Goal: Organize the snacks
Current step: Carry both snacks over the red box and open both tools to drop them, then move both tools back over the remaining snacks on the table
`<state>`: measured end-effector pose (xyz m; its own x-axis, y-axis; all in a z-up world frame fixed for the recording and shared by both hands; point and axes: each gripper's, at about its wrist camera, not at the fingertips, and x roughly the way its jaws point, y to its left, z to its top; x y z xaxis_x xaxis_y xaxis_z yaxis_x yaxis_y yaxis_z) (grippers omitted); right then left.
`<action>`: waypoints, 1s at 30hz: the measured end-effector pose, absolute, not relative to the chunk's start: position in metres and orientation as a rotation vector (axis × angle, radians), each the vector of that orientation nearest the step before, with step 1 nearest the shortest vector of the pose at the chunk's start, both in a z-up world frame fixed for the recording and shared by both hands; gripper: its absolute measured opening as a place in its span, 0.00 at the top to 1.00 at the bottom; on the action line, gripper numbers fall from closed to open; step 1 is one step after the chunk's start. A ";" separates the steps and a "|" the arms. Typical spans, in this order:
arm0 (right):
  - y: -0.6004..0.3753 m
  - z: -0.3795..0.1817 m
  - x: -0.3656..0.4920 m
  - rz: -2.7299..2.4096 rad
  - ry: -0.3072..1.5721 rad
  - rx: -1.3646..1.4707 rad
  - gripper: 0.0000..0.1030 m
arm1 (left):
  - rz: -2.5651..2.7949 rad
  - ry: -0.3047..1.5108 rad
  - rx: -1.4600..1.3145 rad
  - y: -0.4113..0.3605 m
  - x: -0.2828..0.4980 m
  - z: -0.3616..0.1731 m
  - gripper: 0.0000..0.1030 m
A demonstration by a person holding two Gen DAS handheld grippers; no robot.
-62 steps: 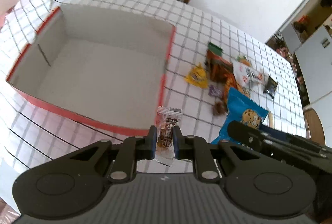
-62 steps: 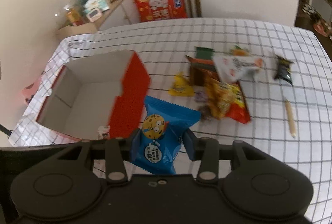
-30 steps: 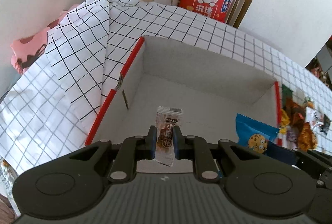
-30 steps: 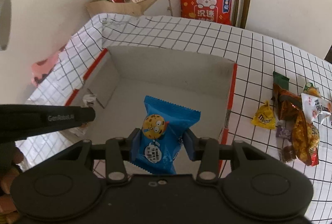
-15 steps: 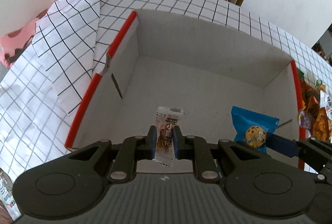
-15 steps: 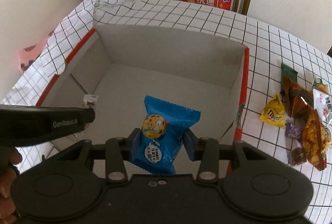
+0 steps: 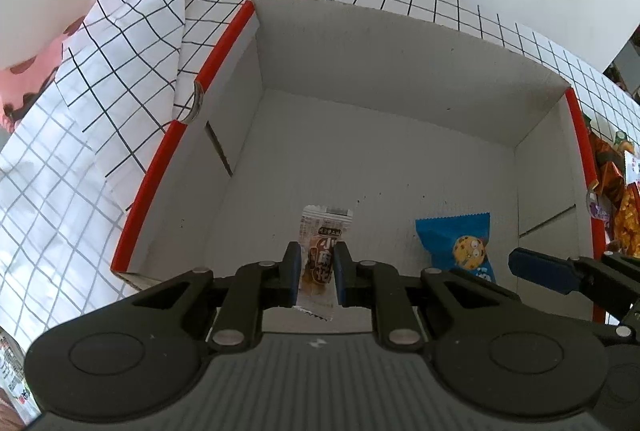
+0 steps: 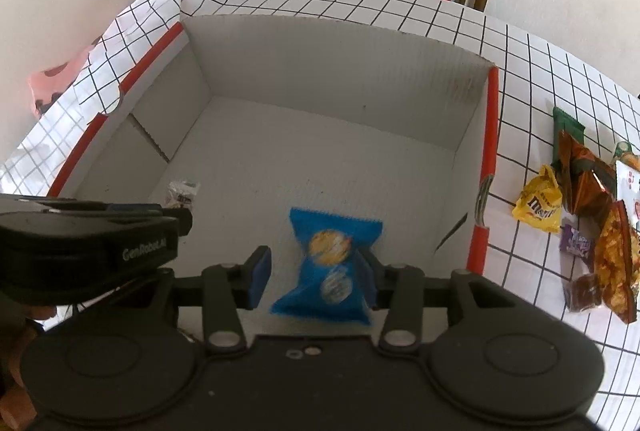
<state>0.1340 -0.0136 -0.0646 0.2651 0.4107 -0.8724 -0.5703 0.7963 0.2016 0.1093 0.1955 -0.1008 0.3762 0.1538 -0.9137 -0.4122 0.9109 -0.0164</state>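
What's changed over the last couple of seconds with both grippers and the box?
Both grippers carried their snacks from beside the box to over its inside and lowered. The right gripper is now opening; the blue cookie pack is blurred, slipping free. The left gripper stays clamped on the small candy. The loose snacks on the tablecloth are unmoved.

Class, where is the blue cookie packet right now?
In the right wrist view the blue cookie packet sits low and central, between the opening jaws of the right gripper, over the box floor.
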 end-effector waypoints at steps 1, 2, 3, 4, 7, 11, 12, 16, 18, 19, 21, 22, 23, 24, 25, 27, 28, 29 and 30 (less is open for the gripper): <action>-0.014 -0.064 0.133 0.668 1.120 -0.166 0.55 | 0.367 1.129 -0.255 0.195 0.108 -0.100 0.83; -0.014 -0.064 0.132 0.670 1.117 -0.168 0.54 | 0.367 1.125 -0.255 0.195 0.108 -0.100 0.82; -0.015 -0.063 0.132 0.671 1.116 -0.167 0.51 | 0.365 1.118 -0.254 0.195 0.106 -0.098 0.82; -0.016 -0.062 0.131 0.668 1.113 -0.165 0.50 | 0.363 1.111 -0.254 0.195 0.105 -0.097 0.81; -0.021 -0.057 0.129 0.670 1.099 -0.155 0.45 | 0.358 1.090 -0.252 0.193 0.101 -0.092 0.74; -0.029 -0.048 0.127 0.672 1.078 -0.137 0.39 | 0.349 1.058 -0.258 0.192 0.095 -0.084 0.73; -0.031 -0.046 0.127 0.673 1.073 -0.132 0.39 | 0.348 1.050 -0.262 0.193 0.094 -0.082 0.73; -0.041 -0.035 0.123 0.681 1.054 -0.109 0.38 | 0.337 1.018 -0.269 0.190 0.087 -0.073 0.60; -0.047 -0.029 0.121 0.684 1.043 -0.095 0.36 | 0.339 0.993 -0.268 0.187 0.081 -0.067 0.43; -0.049 -0.026 0.120 0.685 1.037 -0.087 0.34 | 0.336 0.977 -0.268 0.186 0.079 -0.063 0.42; -0.054 -0.021 0.118 0.688 1.027 -0.075 0.32 | 0.326 0.968 -0.264 0.182 0.075 -0.058 0.42; -0.056 -0.019 0.116 0.690 1.021 -0.075 0.32 | 0.326 0.963 -0.262 0.181 0.074 -0.056 0.42; -0.059 -0.016 0.115 0.692 1.014 -0.071 0.32 | 0.322 0.956 -0.261 0.179 0.072 -0.053 0.42; -0.062 -0.014 0.114 0.691 1.009 -0.066 0.31 | 0.318 0.948 -0.259 0.176 0.070 -0.050 0.42; -0.065 -0.012 0.113 0.692 1.004 -0.060 0.30 | 0.316 0.942 -0.255 0.174 0.069 -0.047 0.42; -0.072 -0.007 0.110 0.692 0.993 -0.050 0.28 | 0.309 0.927 -0.247 0.169 0.066 -0.041 0.42; -0.075 -0.006 0.109 0.690 0.989 -0.046 0.27 | 0.304 0.921 -0.245 0.167 0.065 -0.038 0.42; -0.079 -0.003 0.107 0.689 0.983 -0.040 0.26 | 0.299 0.915 -0.242 0.165 0.063 -0.035 0.42; -0.083 -0.001 0.106 0.691 0.979 -0.034 0.24 | 0.293 0.906 -0.238 0.161 0.061 -0.032 0.42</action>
